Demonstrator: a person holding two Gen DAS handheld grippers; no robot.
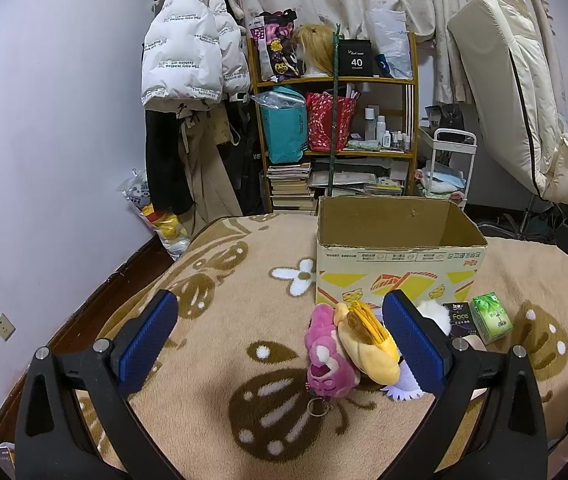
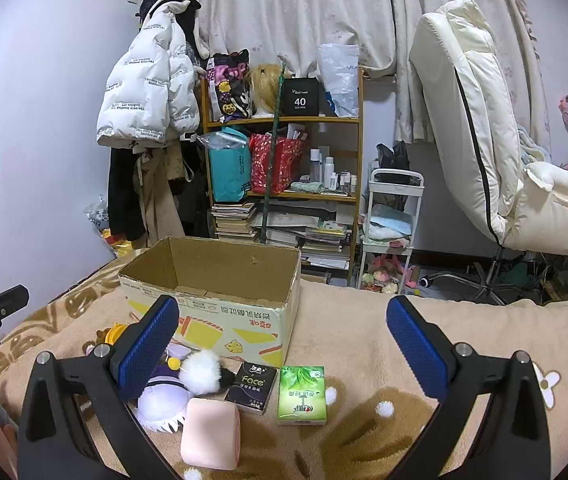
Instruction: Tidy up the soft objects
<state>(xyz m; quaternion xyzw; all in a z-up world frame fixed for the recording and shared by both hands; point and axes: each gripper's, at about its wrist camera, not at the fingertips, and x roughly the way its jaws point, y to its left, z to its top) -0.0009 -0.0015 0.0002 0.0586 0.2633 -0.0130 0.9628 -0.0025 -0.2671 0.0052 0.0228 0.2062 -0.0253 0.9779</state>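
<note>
The pink plush toy [image 1: 326,364] with a yellow plush toy [image 1: 368,340] leaning on it looked light and squashy, best pinched across the body. Both lay on the patterned blanket [image 1: 212,360] before the open cardboard box [image 1: 400,268], between the wide-open, empty left gripper [image 1: 280,340] fingers. The right gripper [image 2: 284,356] was likewise spread and empty.

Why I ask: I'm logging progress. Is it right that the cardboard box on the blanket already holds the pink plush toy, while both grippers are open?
Not quite. The pink plush toy is not in the cardboard box; it lies on the blanket in front of it, as the left wrist view shows. The rest holds: the left gripper and right gripper are both open.
</note>
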